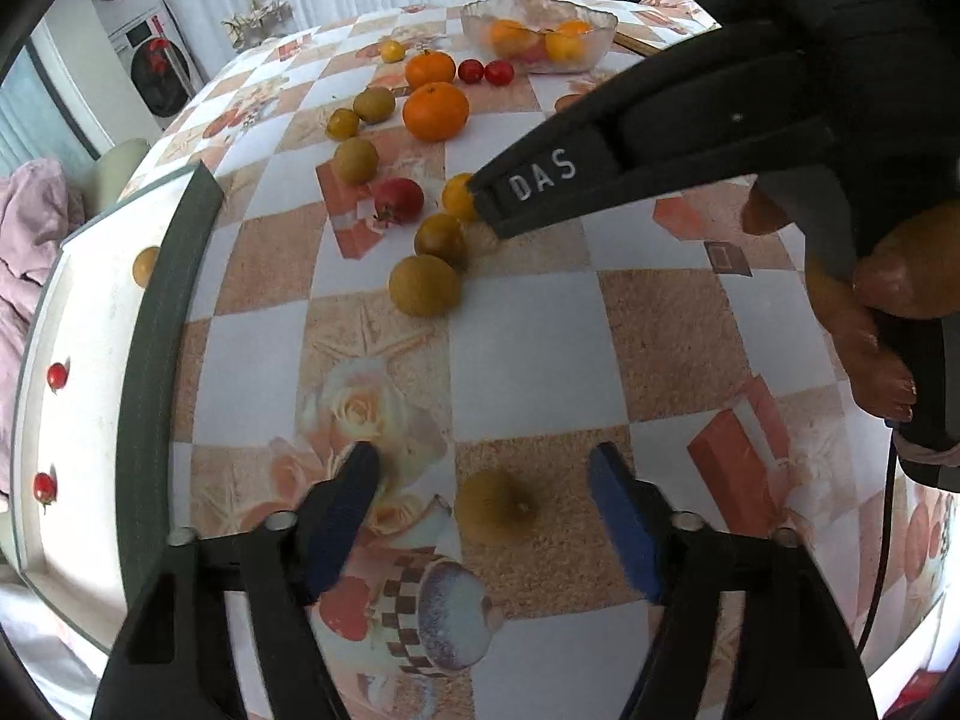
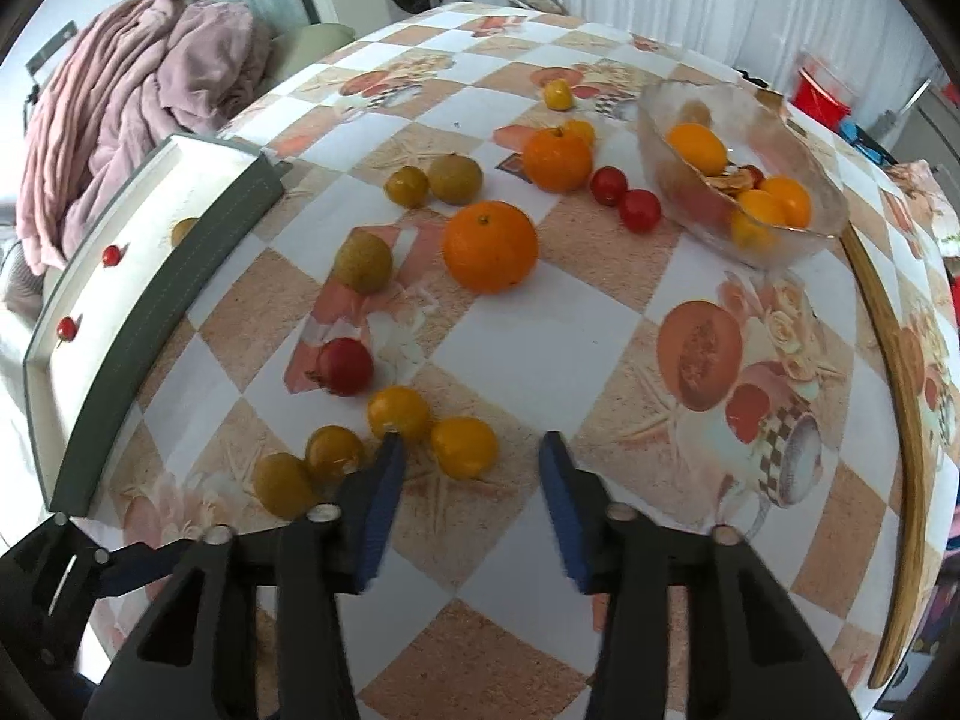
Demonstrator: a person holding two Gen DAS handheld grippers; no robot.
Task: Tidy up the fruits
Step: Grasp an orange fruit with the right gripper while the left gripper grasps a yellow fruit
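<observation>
Loose fruit lies on the patterned table: two oranges (image 2: 490,246), brown longans (image 2: 363,260), yellow fruits (image 2: 464,446), red cherry tomatoes (image 2: 639,210) and a red fruit (image 2: 345,365). My left gripper (image 1: 485,489) is open, its jaws either side of a brown longan (image 1: 495,507) on the table. My right gripper (image 2: 471,474) is open and empty, a yellow fruit between its blue fingertips (image 2: 387,468); it shows from outside in the left wrist view (image 1: 498,204). A glass bowl (image 2: 798,240) holds orange fruits. A white tray (image 2: 156,228) holds two cherry tomatoes and a longan.
The tray has a dark green rim (image 1: 162,324) along the table's left side. A pink blanket (image 2: 120,90) lies on a chair beyond it. A red container (image 2: 819,93) stands behind the bowl. A wooden edge (image 2: 894,420) borders the table on the right.
</observation>
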